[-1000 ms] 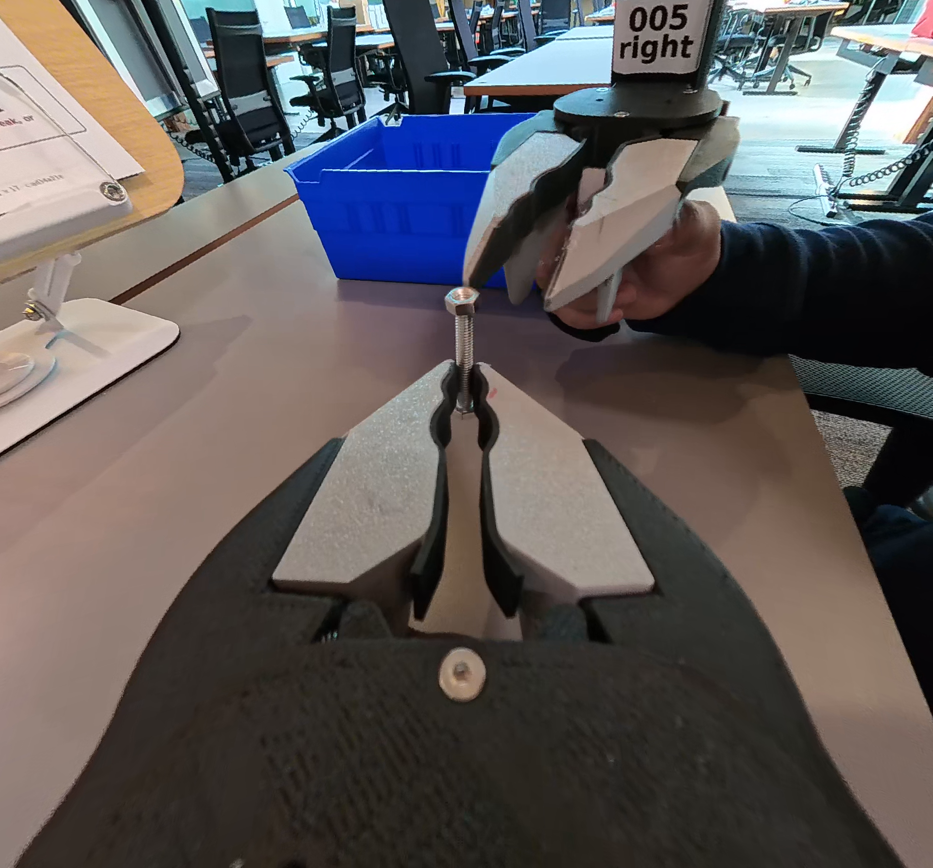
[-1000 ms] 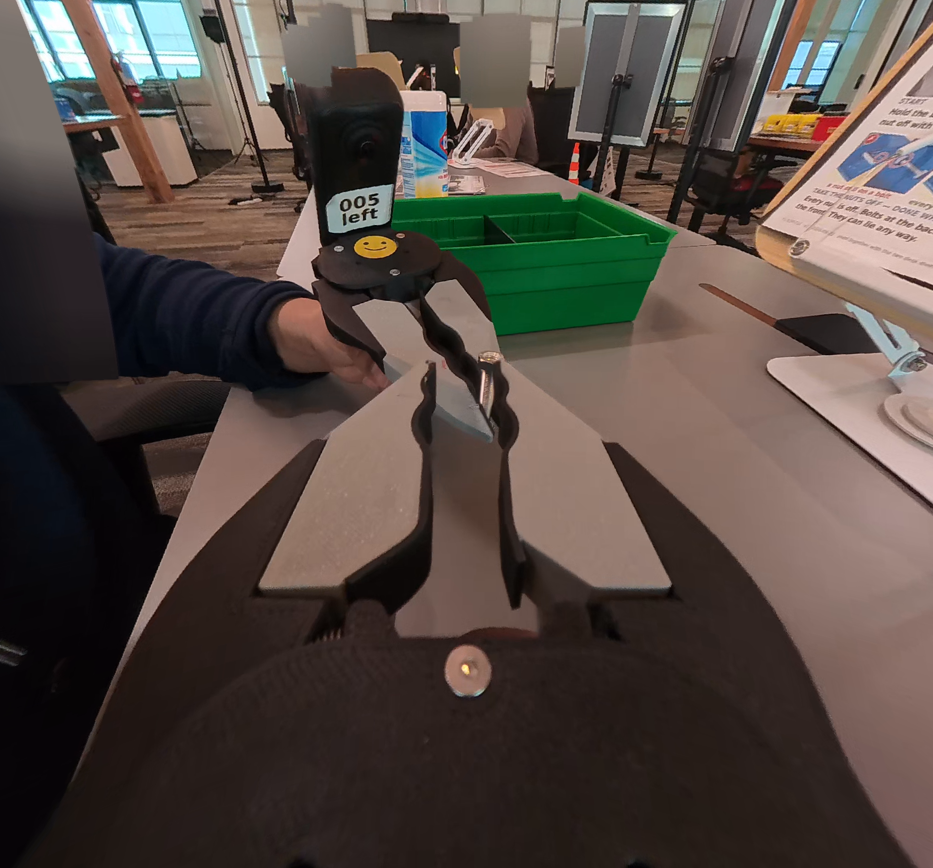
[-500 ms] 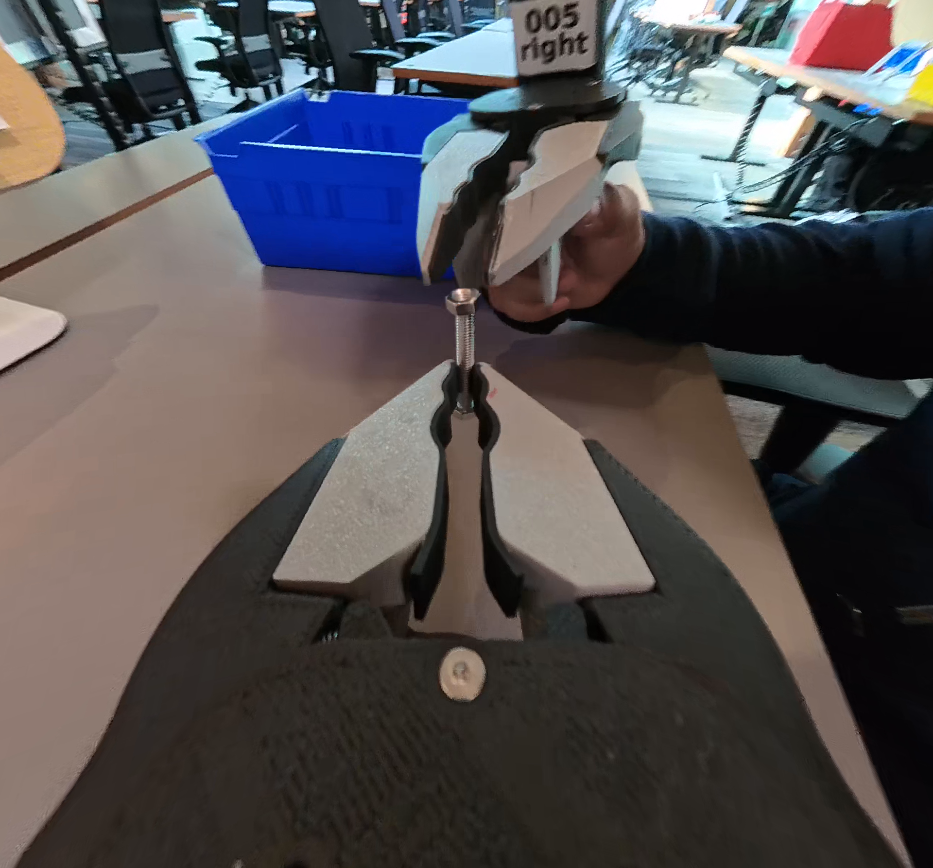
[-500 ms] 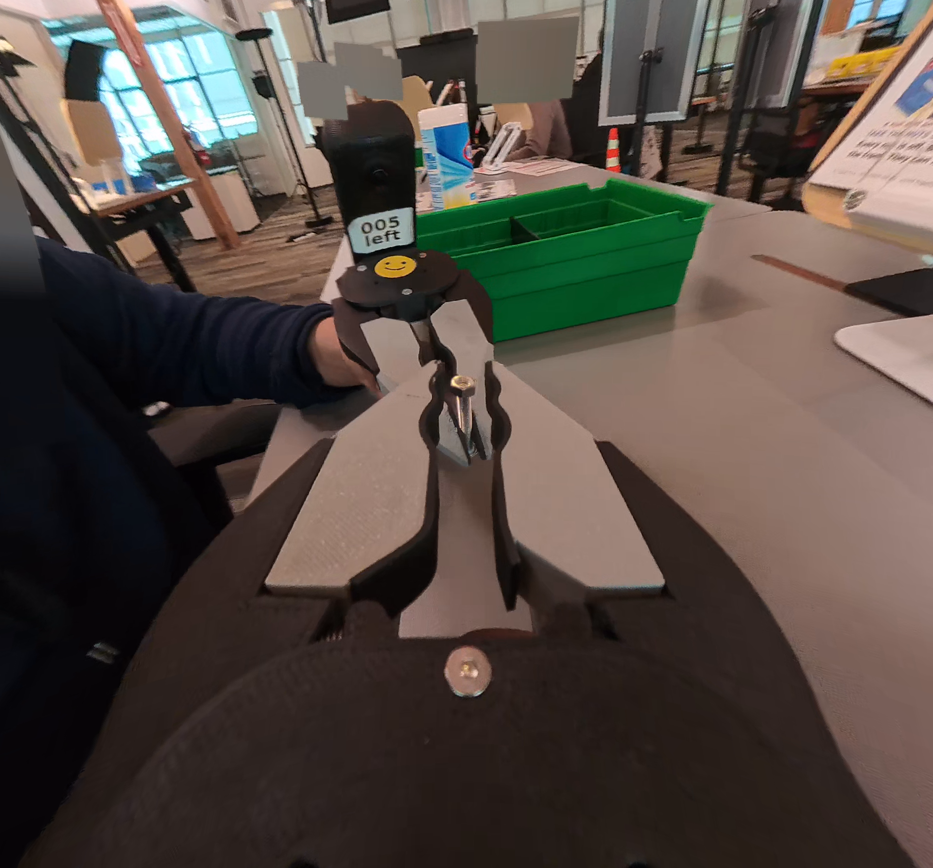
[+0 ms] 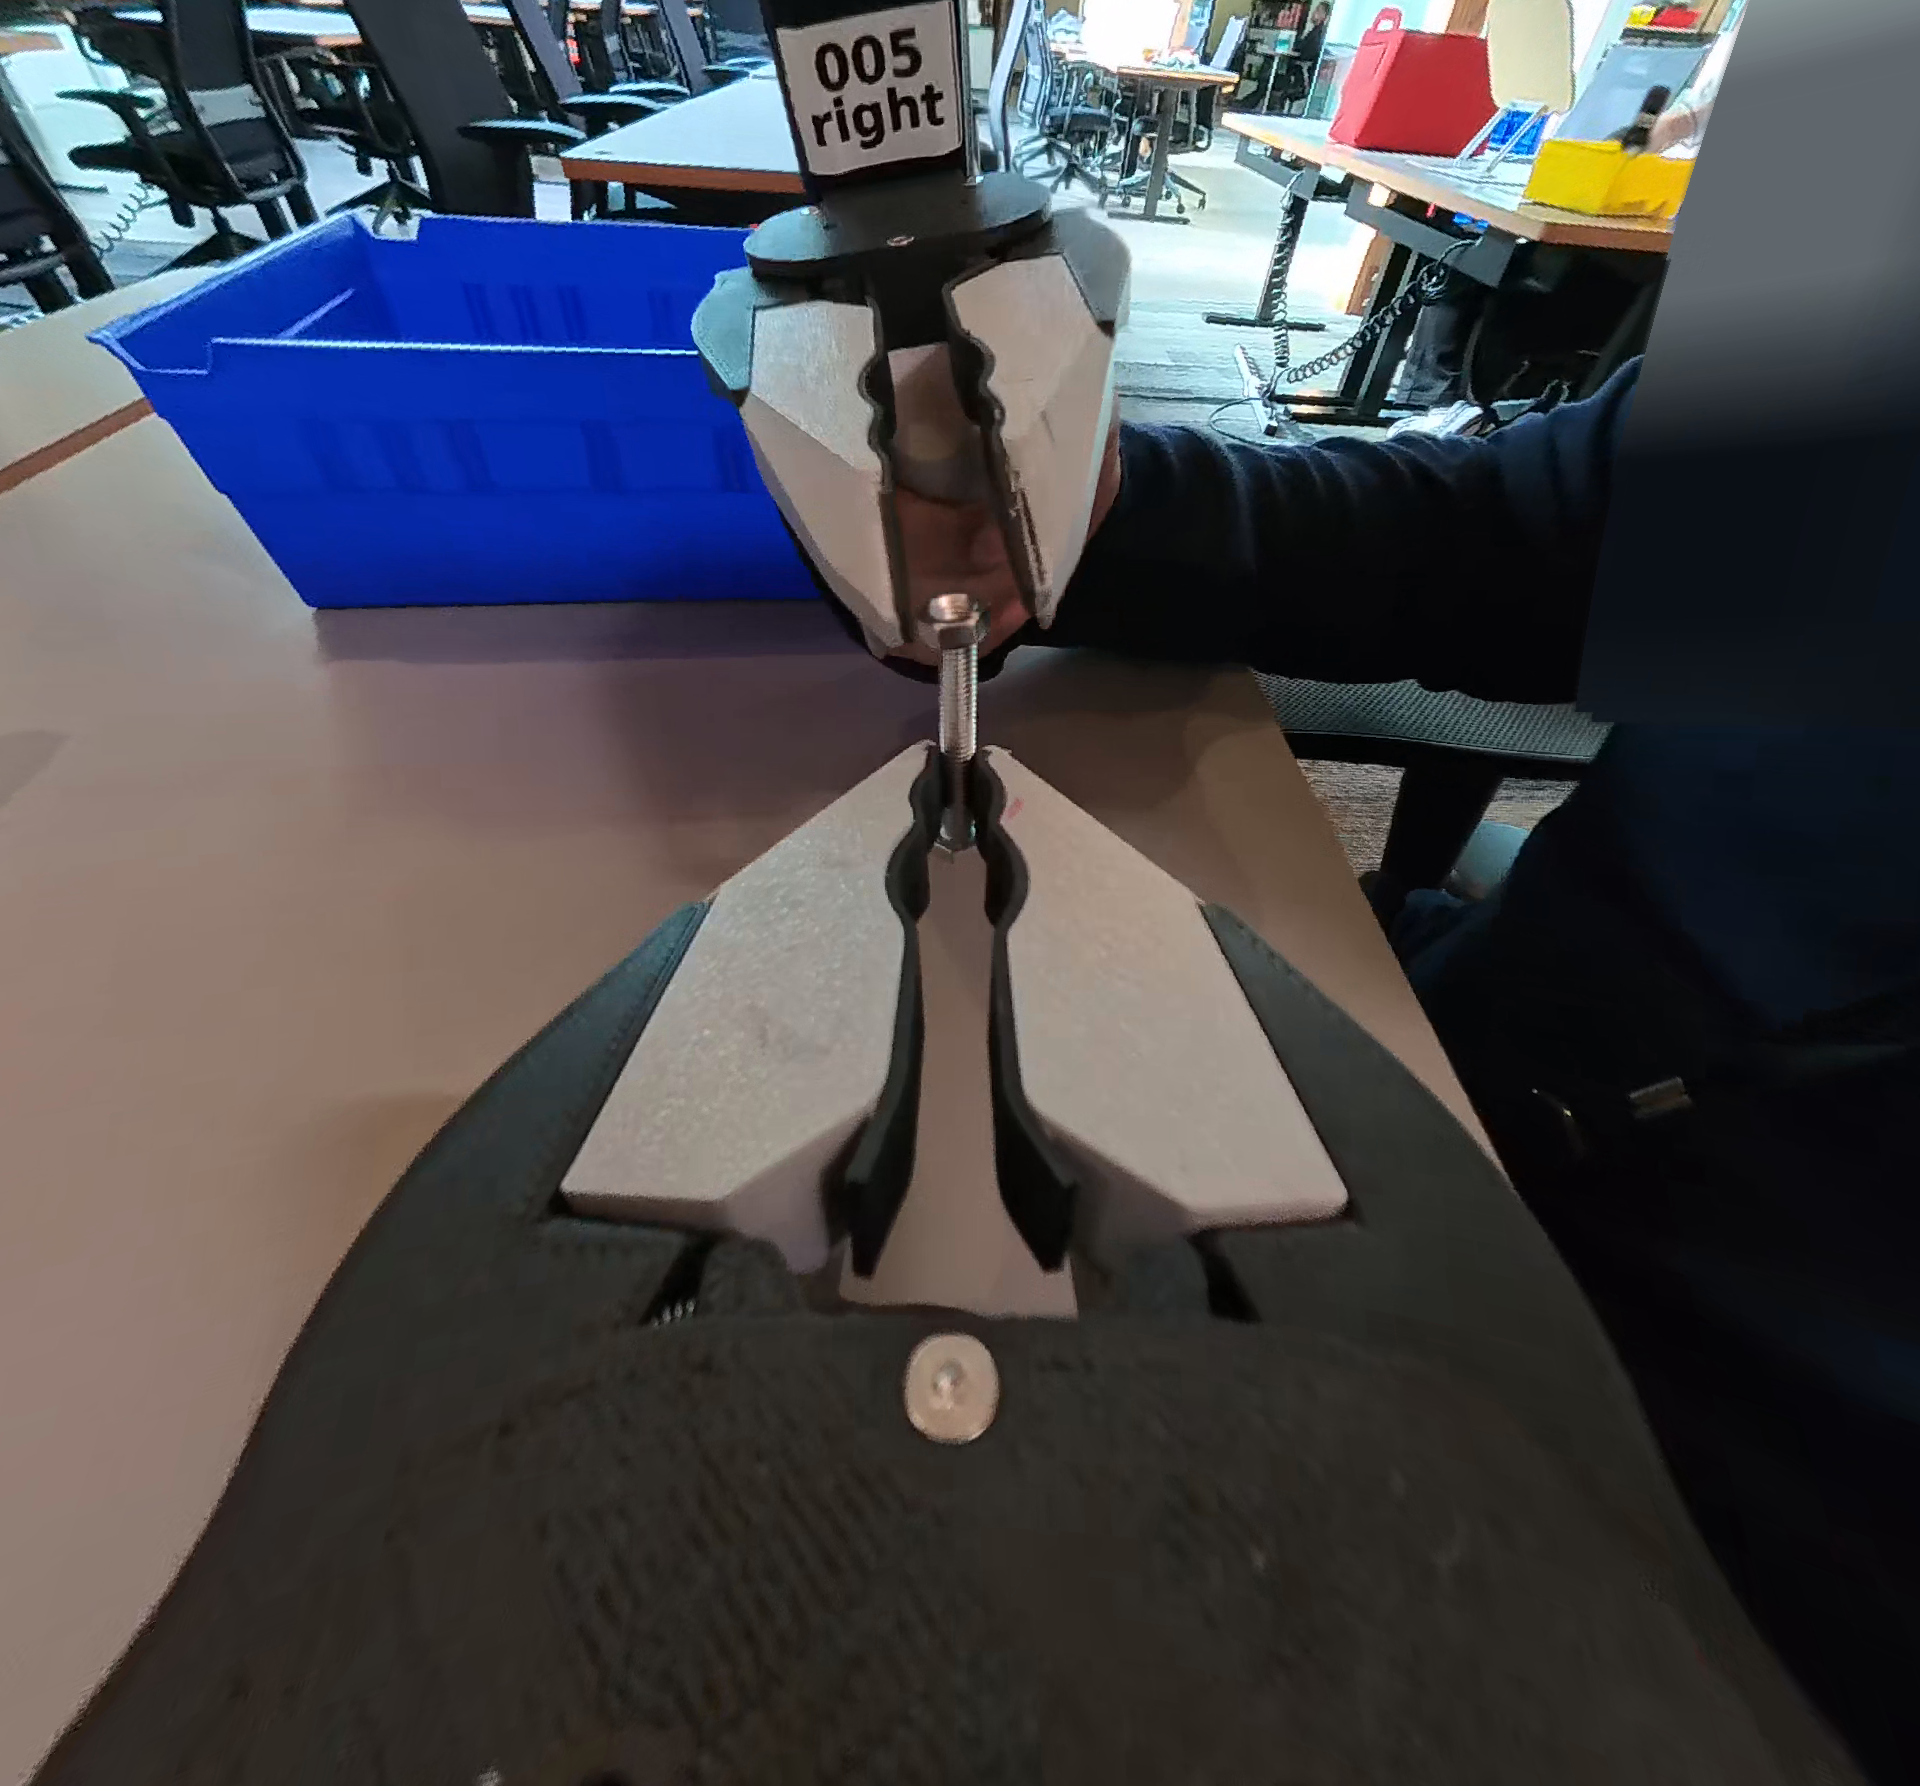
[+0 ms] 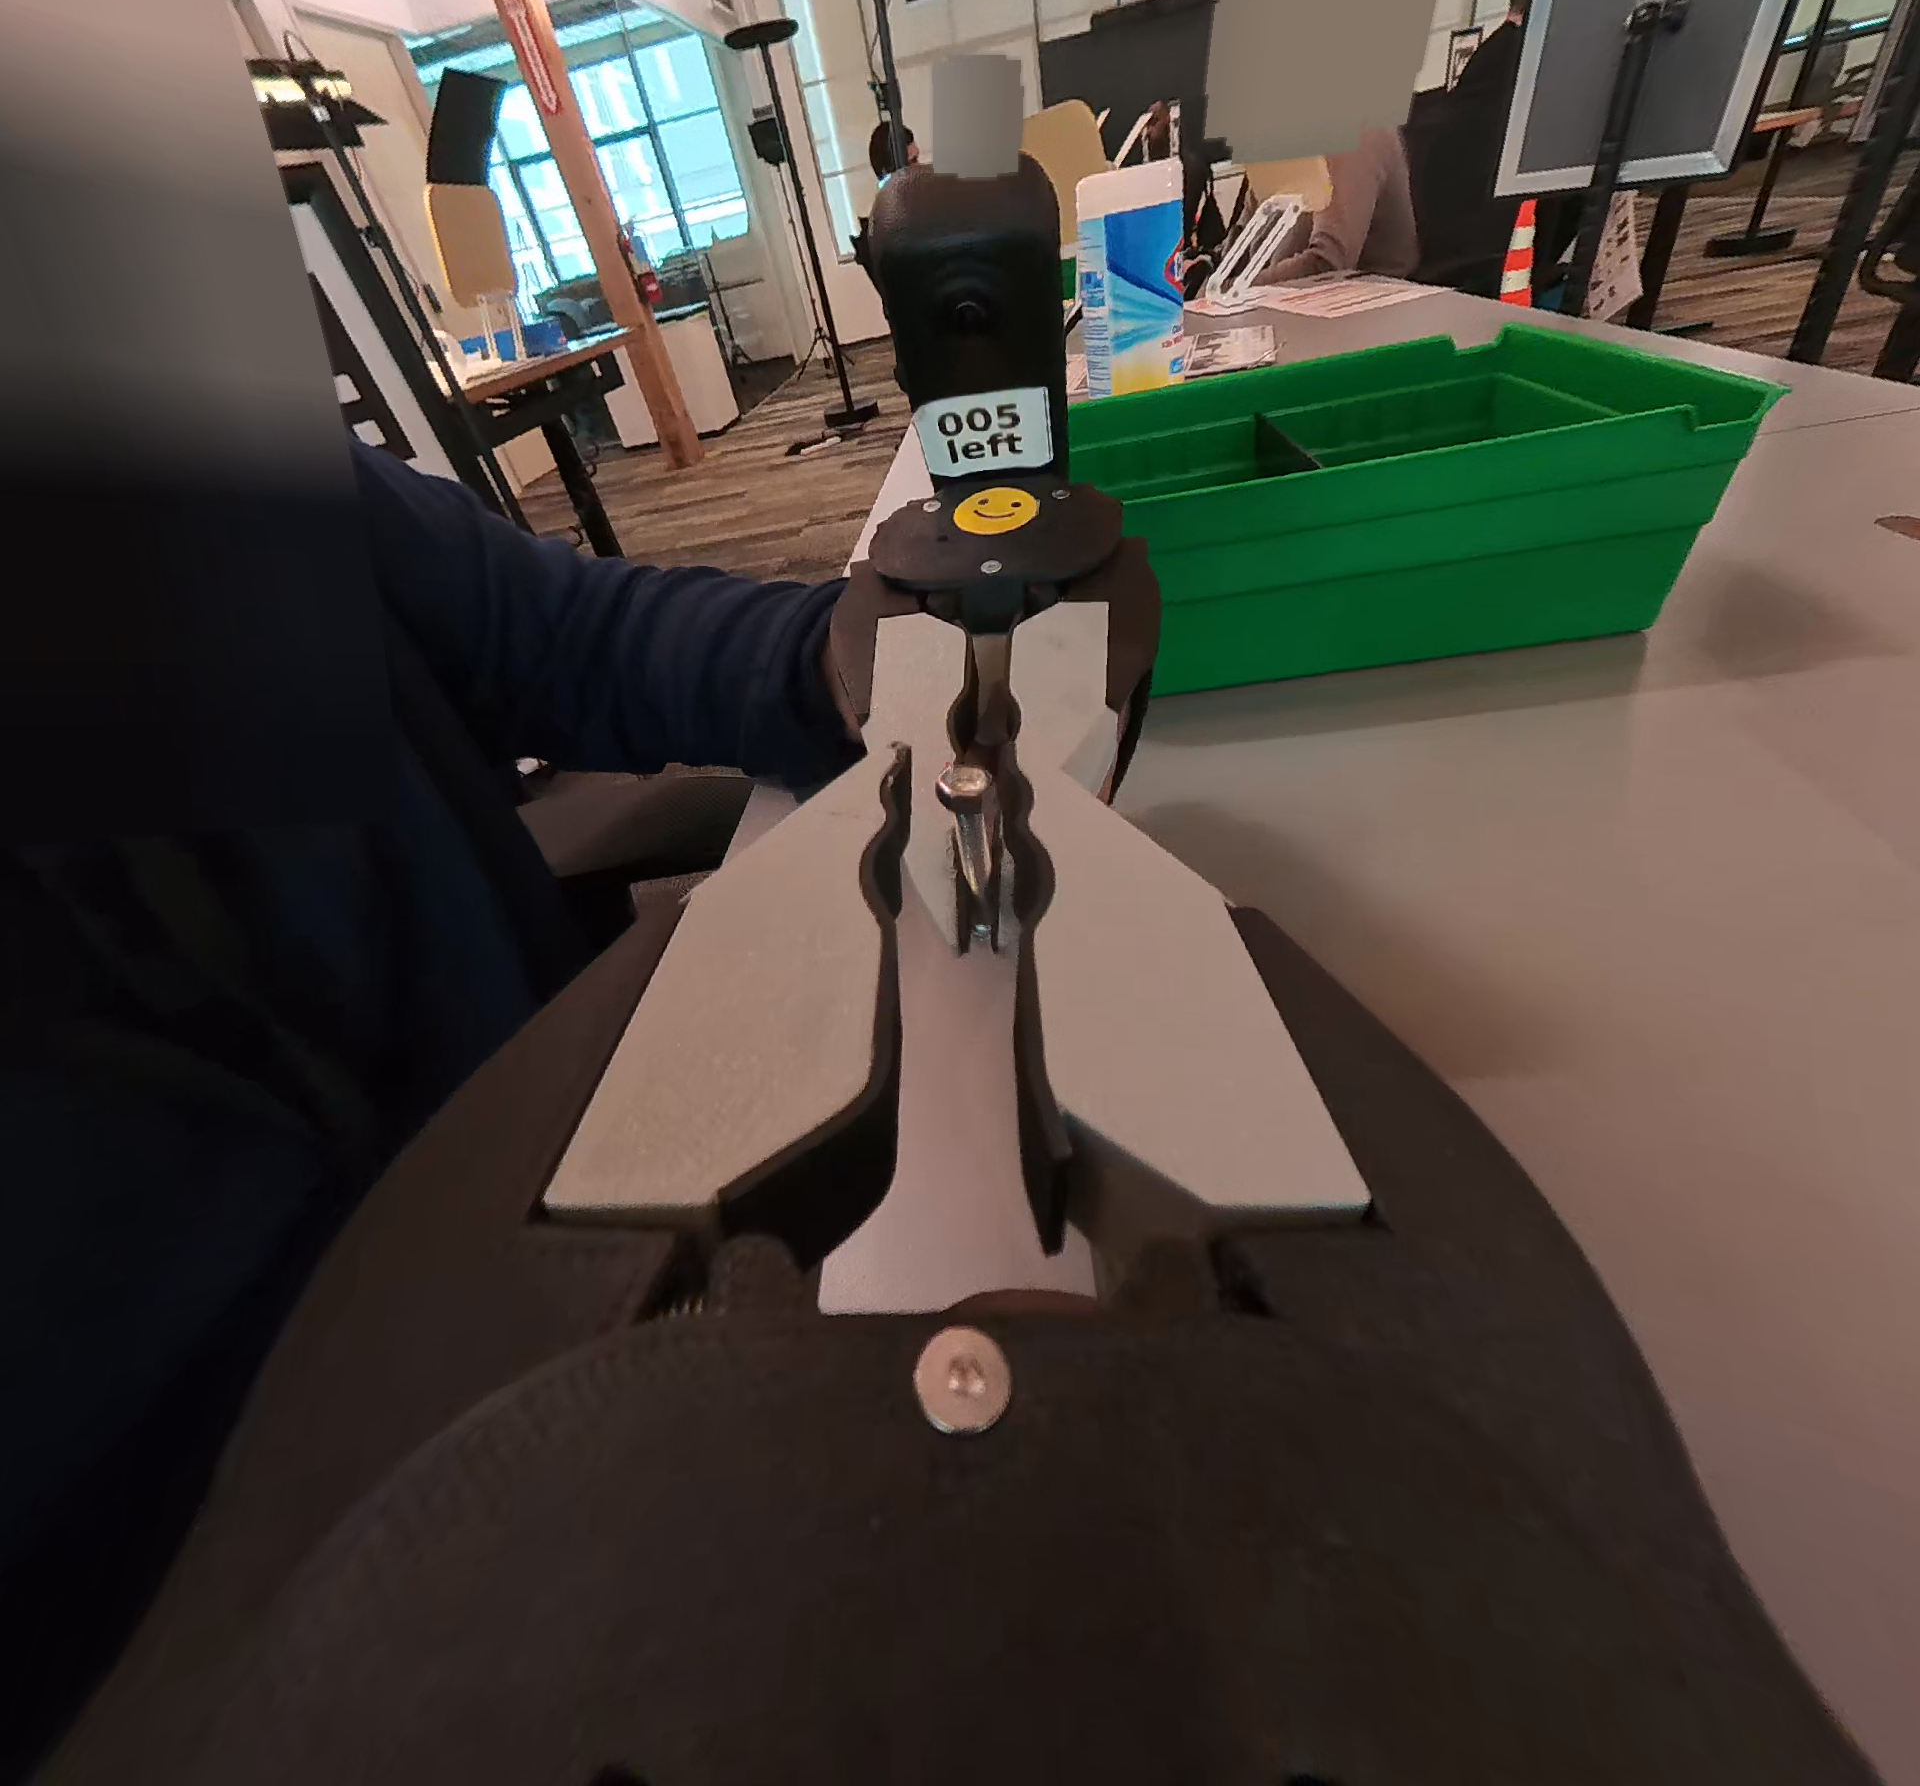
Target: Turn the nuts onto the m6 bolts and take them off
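My left gripper (image 5: 958,762) is shut on the lower end of a steel M6 bolt (image 5: 956,697) and holds it upright above the grey table (image 5: 416,801). A hex nut (image 5: 956,612) sits at the bolt's top end. My right gripper (image 5: 966,619) faces the left one from above, open, with one fingertip on each side of the nut and a small gap to it. In the right wrist view the nut (image 6: 961,786) lies between my right gripper's (image 6: 961,778) fingertips. The bolt (image 6: 971,853) runs down into the left gripper (image 6: 977,931).
A blue bin (image 5: 468,448) stands on the table behind and left of the bolt. A green divided bin (image 6: 1403,531) stands at the table's other end, with a wipes canister (image 6: 1127,282) behind it. The person's dark sleeves (image 5: 1351,552) reach in from the table's edge. Spacing between my two grippers at the tips: around 4 cm.
My right gripper has swung from tilted beside the bolt to straight above it, its fingertips now around the nut. My left gripper has kept its hold on the bolt.
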A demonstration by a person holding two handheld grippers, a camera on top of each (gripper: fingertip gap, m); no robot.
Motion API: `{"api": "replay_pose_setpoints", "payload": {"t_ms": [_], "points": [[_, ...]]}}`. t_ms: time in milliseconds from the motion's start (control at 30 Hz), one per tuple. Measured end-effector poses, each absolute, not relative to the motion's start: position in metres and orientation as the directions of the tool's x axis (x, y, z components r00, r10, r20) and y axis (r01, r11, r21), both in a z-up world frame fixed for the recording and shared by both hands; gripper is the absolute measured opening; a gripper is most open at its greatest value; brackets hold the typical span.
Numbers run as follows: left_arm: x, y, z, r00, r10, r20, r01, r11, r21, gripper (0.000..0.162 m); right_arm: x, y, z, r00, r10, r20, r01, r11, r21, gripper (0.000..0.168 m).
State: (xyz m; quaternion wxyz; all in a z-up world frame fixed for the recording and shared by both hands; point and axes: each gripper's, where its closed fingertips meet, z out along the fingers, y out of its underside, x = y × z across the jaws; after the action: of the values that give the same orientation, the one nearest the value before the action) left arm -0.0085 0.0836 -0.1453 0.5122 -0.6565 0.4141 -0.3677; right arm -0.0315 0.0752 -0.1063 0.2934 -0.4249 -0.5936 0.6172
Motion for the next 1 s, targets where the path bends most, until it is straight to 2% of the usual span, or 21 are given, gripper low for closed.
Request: {"api": "replay_pose_setpoints", "payload": {"t_ms": [133, 400, 533, 767, 1000], "points": [[-0.007, 0.081, -0.144, 0.379, -0.924, 0.046, -0.175, -0.120, -0.977, 0.003, -0.031, 0.074, -0.106, -0.469, 0.869, -0.156, 0.132, -0.106, -0.986, 0.007], [-0.007, 0.082, -0.131, 0.396, -0.916, 0.057, -0.114, -0.111, -0.987, 0.003, -0.030, 0.076, -0.094, -0.439, 0.896, -0.072, 0.043, -0.060, -0.997, 0.007], [-0.011, 0.093, -0.127, 0.496, -0.868, -0.014, -0.124, -0.055, -0.991, 0.003, -0.033, 0.083, -0.090, -0.365, 0.931, -0.003, -0.005, -0.005, -1.000, 0.007], [-0.019, 0.106, -0.128, 0.599, -0.796, -0.094, -0.166, -0.008, -0.986, 0.003, -0.039, 0.093, -0.090, -0.302, 0.953, -0.023, -0.005, -0.026, -1.000, 0.007], [-0.032, 0.126, -0.147, 0.697, -0.713, -0.079, -0.212, -0.099, -0.972, 0.003, -0.060, 0.106, -0.109, -0.119, 0.993, -0.013, 0.047, -0.008, -0.999, 0.007]]}}
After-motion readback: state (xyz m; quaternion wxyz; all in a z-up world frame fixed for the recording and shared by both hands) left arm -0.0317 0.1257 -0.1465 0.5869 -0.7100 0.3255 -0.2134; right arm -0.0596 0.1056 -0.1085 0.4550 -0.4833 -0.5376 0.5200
